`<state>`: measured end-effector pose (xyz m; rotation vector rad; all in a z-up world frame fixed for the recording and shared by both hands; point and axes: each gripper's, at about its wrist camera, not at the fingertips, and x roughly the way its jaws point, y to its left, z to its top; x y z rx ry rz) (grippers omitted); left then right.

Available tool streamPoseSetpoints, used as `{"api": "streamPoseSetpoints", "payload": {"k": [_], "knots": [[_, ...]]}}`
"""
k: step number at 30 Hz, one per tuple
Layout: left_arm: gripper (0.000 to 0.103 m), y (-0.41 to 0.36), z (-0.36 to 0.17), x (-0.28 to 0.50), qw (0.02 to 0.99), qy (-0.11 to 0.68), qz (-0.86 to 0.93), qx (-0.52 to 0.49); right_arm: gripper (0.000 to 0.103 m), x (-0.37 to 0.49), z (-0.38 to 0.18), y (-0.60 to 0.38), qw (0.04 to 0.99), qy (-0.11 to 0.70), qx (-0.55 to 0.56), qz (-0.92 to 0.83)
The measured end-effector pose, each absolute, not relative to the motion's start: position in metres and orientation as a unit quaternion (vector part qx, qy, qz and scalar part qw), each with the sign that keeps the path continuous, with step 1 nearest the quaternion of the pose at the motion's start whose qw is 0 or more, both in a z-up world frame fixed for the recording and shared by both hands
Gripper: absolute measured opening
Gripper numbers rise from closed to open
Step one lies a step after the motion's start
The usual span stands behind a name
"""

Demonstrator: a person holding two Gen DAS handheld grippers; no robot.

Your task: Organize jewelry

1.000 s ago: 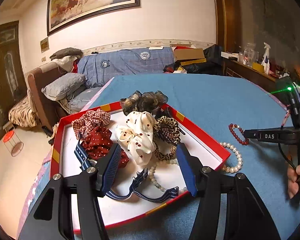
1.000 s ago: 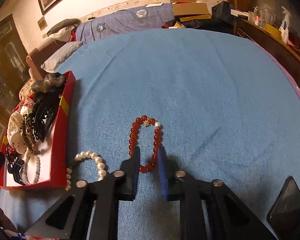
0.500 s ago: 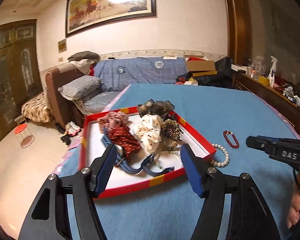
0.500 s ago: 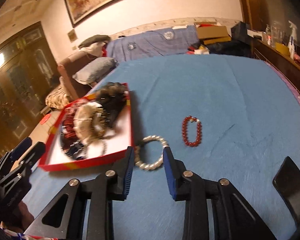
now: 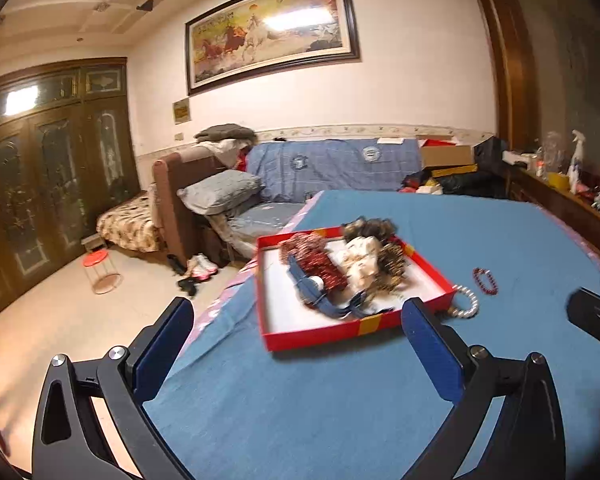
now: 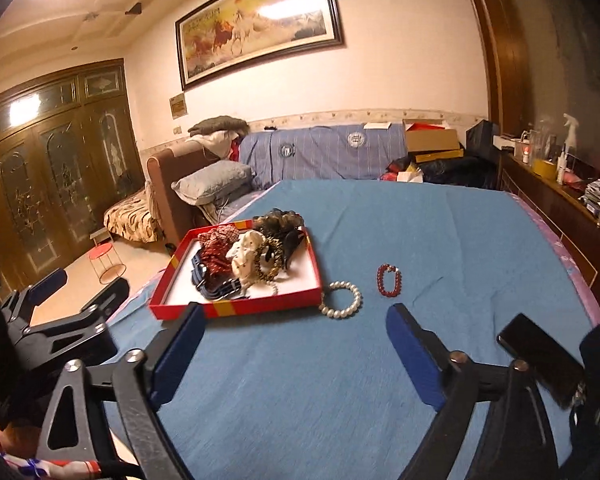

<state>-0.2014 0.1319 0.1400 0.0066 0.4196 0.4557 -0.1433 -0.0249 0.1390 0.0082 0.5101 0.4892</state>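
A red tray (image 6: 236, 308) on the blue tablecloth holds several scrunchies, among them a white one (image 6: 246, 256), and a striped band. A pearl bracelet (image 6: 342, 300) lies on the cloth against the tray's right corner, with a red bead bracelet (image 6: 389, 280) further right. My right gripper (image 6: 296, 314) hangs back over the near cloth, its jaws opening with nothing between them. My left gripper (image 5: 296, 312) is short of the tray (image 5: 332, 334), its jaws also opening and empty. The pearl bracelet (image 5: 466, 304) and the red bead bracelet (image 5: 485, 280) show right of the tray.
A black phone (image 6: 540, 360) lies near the table's right edge. The table's left edge (image 5: 220, 304) drops to the floor. A sofa (image 6: 320, 152) with a pillow stands behind the table. A sideboard (image 6: 560, 188) with bottles runs along the right.
Both grippers have pulled back and risen from the table, and both jaws have widened a lot. The right one left the red bead bracelet on the cloth. The left one drew out of the tray.
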Motion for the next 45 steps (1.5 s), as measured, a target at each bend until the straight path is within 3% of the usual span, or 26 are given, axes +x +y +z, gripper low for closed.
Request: {"api": "streamPoseSetpoints", "payload": {"k": [12, 21, 45], "knots": [[0.103, 0.143, 0.115, -0.196, 0.927, 0.283, 0.244, 0.022, 0.098, -0.156, 0.122, -0.007, 0.94, 0.252, -0.029, 0.229], [0.103, 0.146, 0.108, -0.205, 0.926, 0.256, 0.276, 0.016, 0.098, -0.159, 0.107, 0.006, 0.932, 0.266, -0.05, 0.241], [0.103, 0.154, 0.08, -0.187, 0.921, 0.292, 0.258, -0.019, 0.098, -0.153, 0.083, 0.014, 0.918, 0.301, -0.059, 0.251]]}}
